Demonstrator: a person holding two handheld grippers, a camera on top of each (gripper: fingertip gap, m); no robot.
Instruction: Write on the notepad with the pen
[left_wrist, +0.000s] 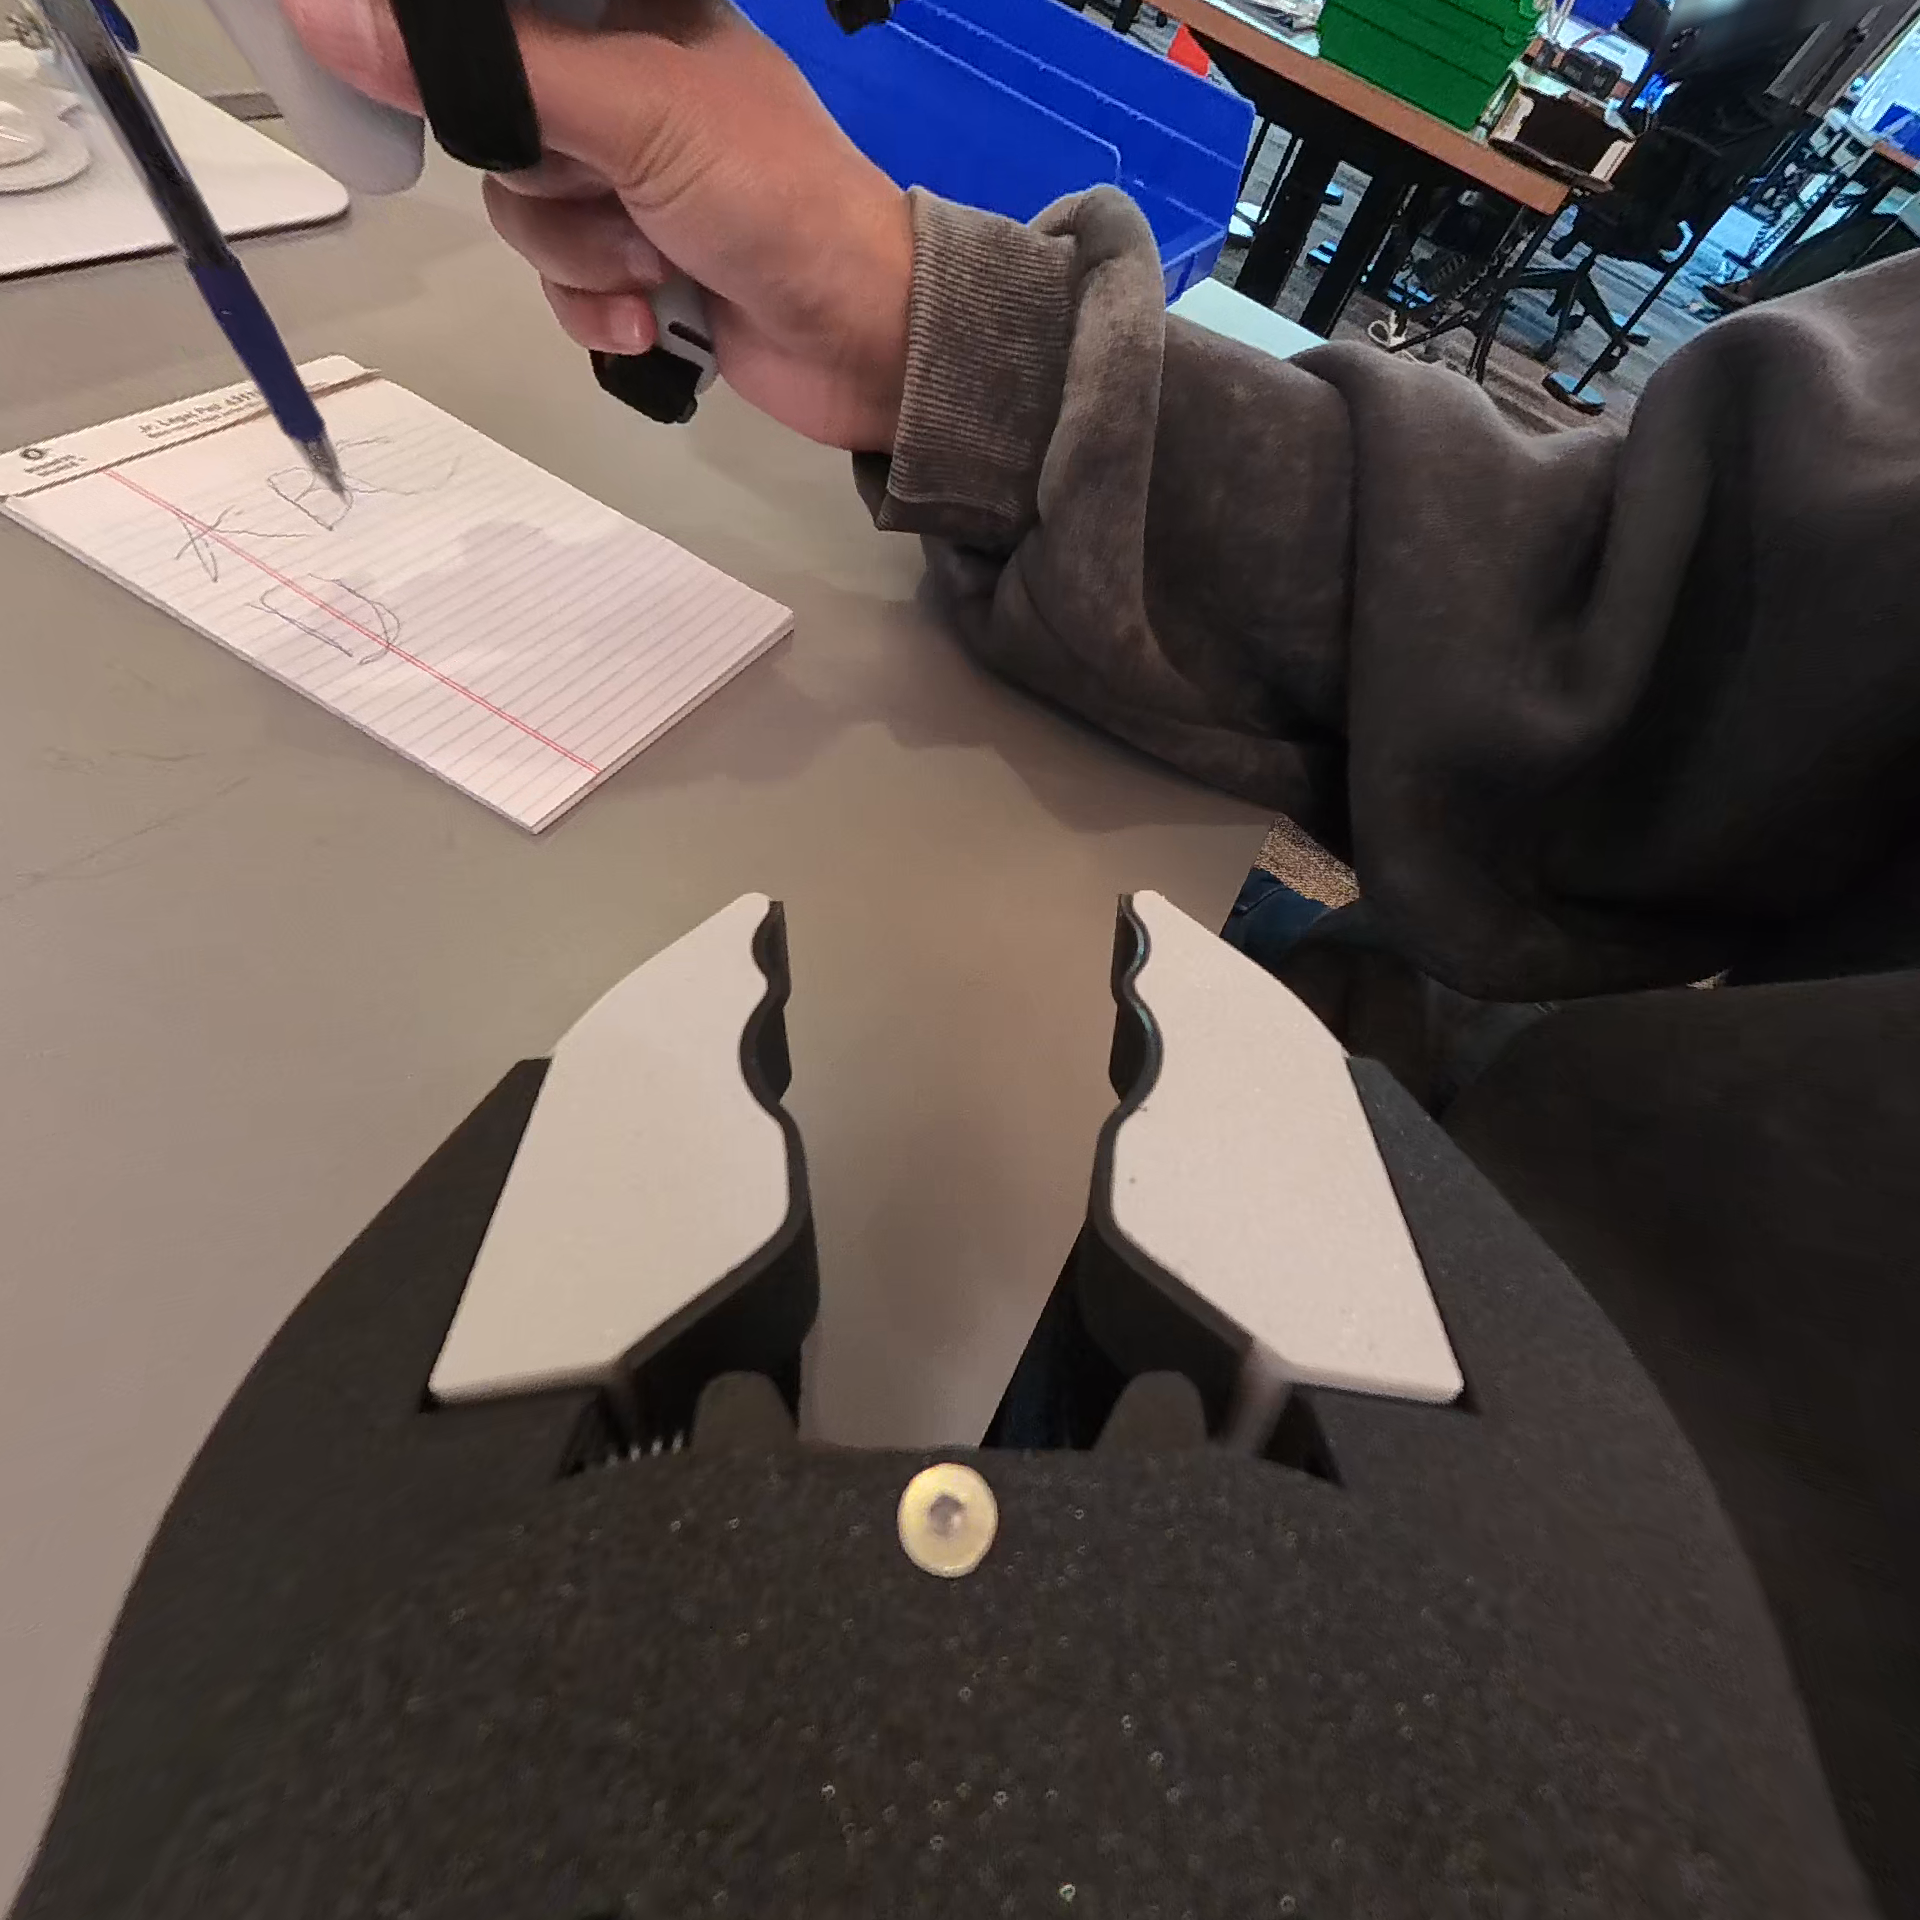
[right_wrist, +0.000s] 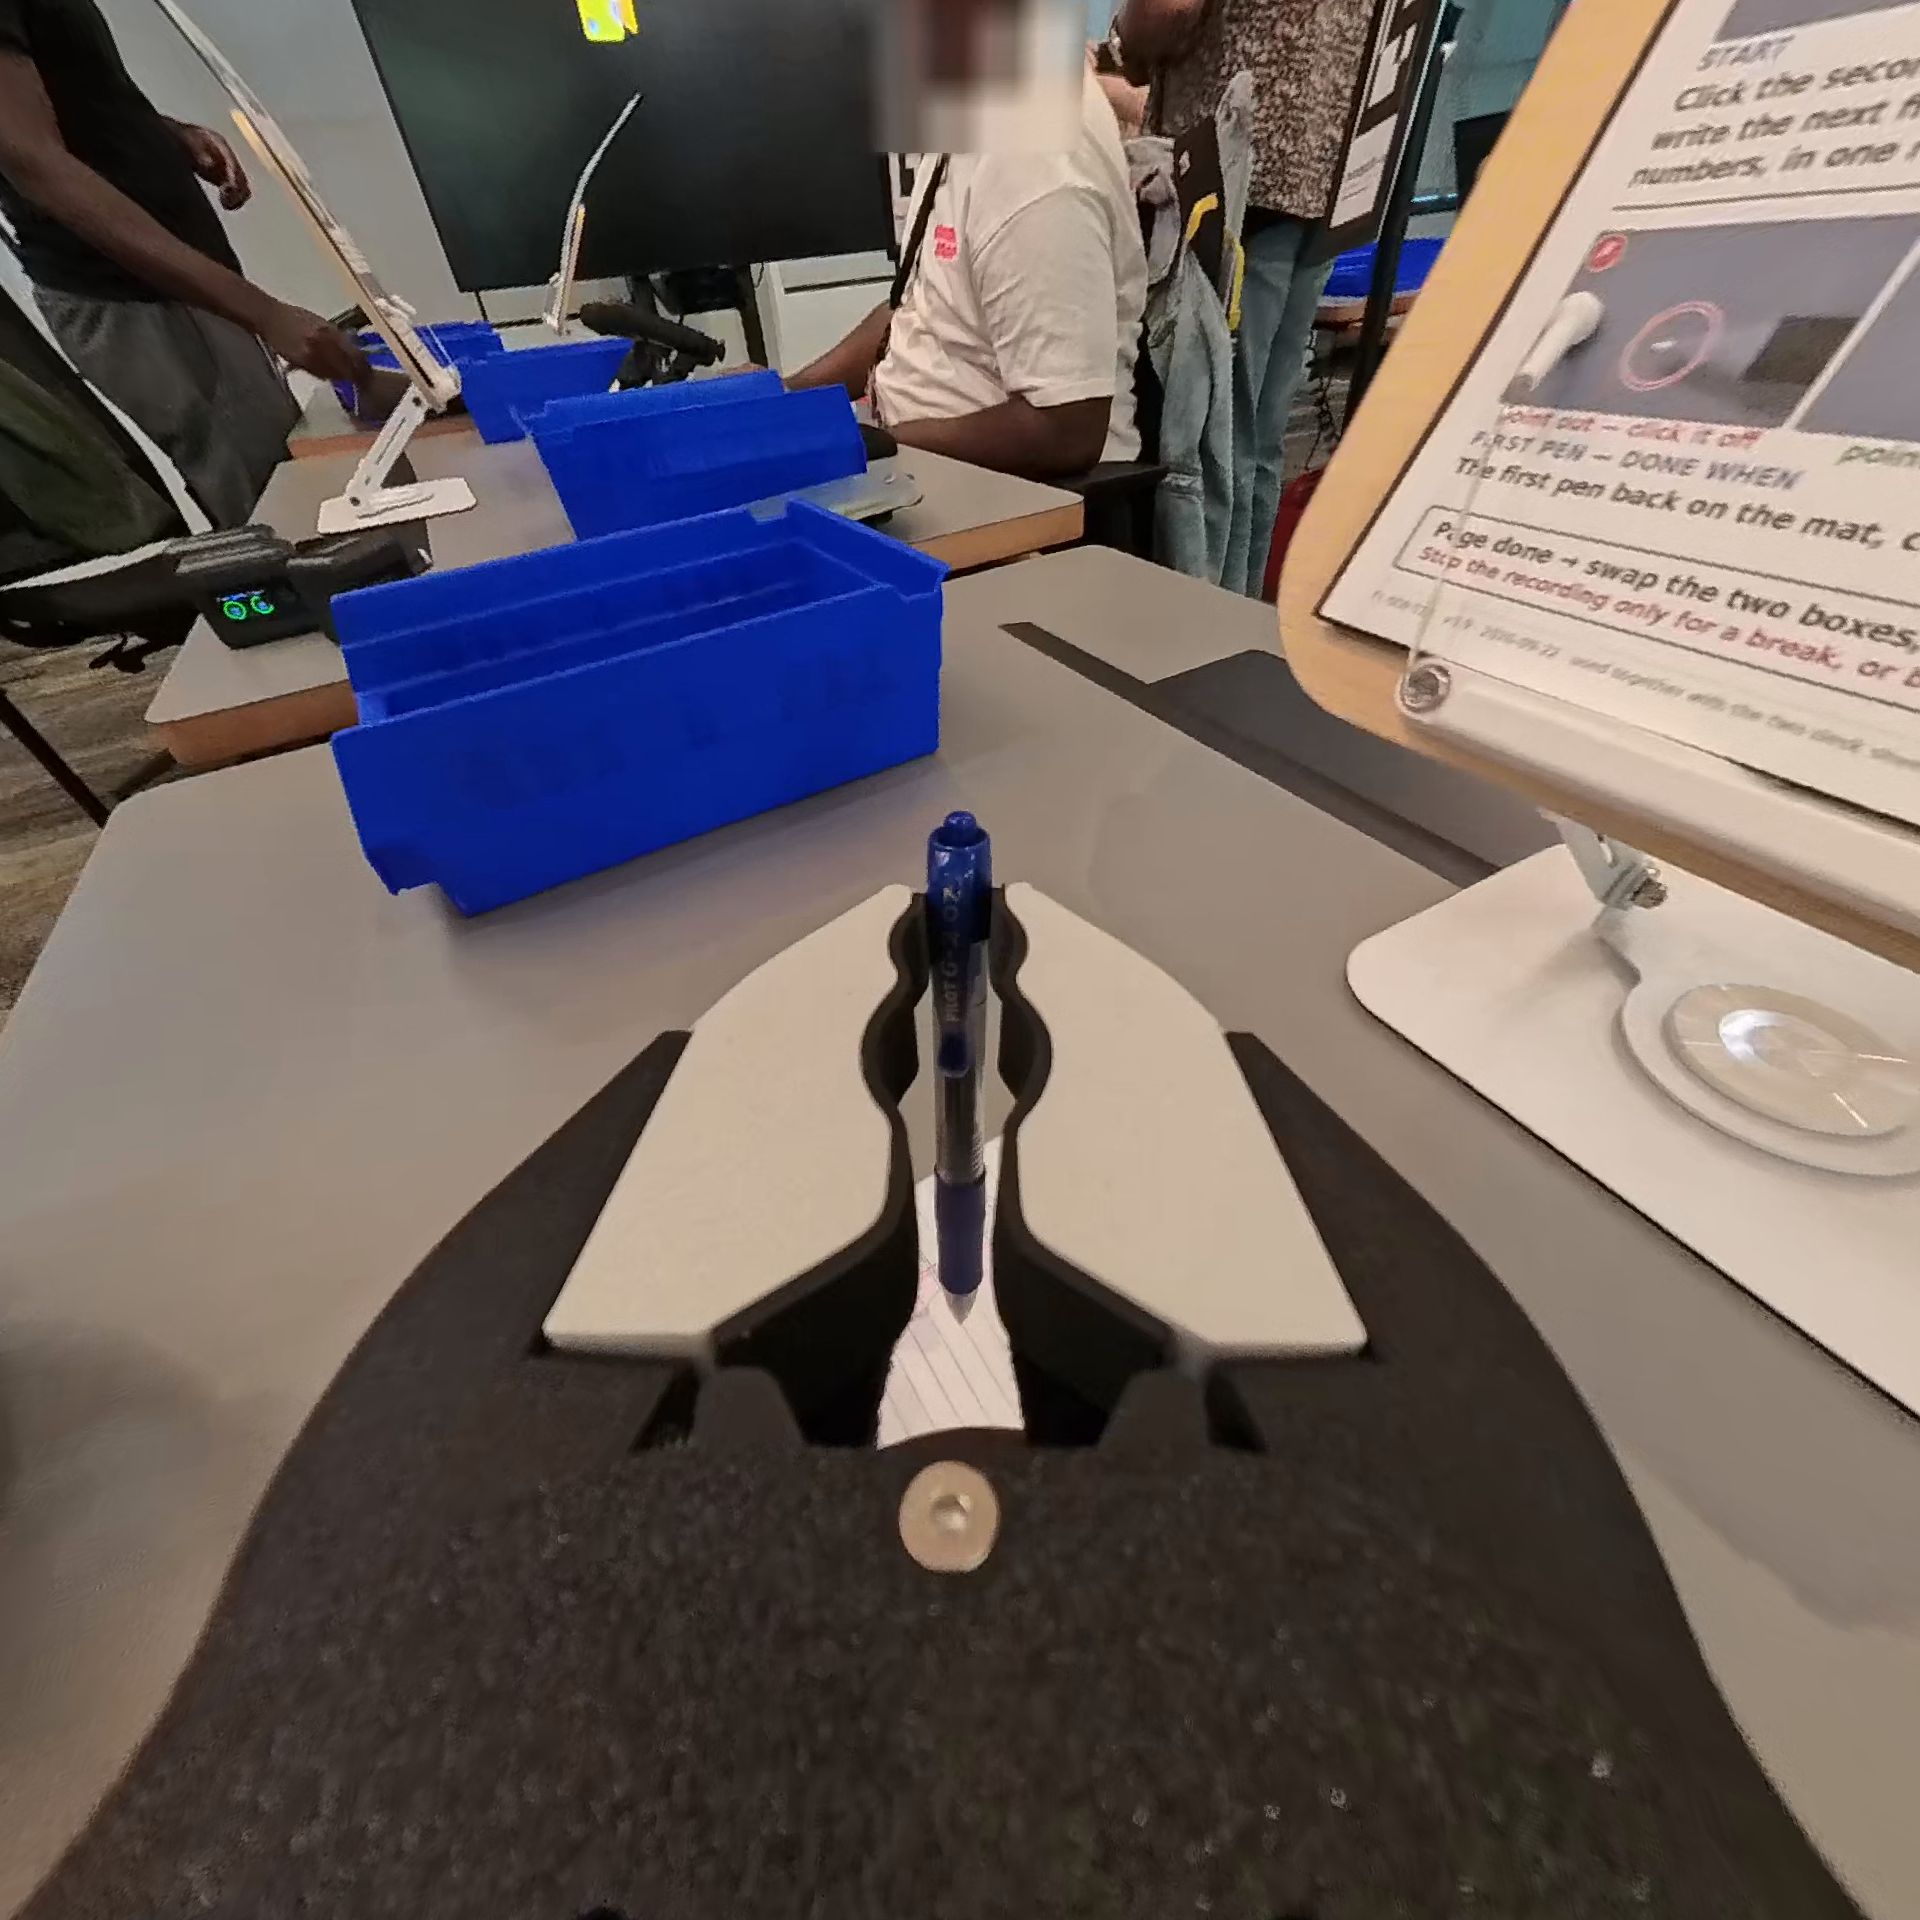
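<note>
Am pinching blue retractable pen (right_wrist: 958, 1049) in right gripper (right_wrist: 956, 914) fingers, tip pressing white lined notepad (left_wrist: 436, 613) on grey table (left_wrist: 208, 935). Am keeping pressure light, strokes short. Left gripper (left_wrist: 951, 914) idling, fingers spread wide, empty.

the worktop (left_wrist: 156, 831) is smooth, matt grey. the notepad (left_wrist: 499, 644) is ruled white paper with a card strip along its top. the pen (right_wrist: 956, 1049) has a glossy blue plastic barrel. the right gripper (right_wrist: 954, 914) has matt grey fingers (right_wrist: 769, 1164) on a rough, grainy black body with 1 shiny metal screw (right_wrist: 948, 1513). the sleeve (left_wrist: 1299, 582) is soft, faded grey cloth. the bin (right_wrist: 644, 707) is blue plastic.
</note>
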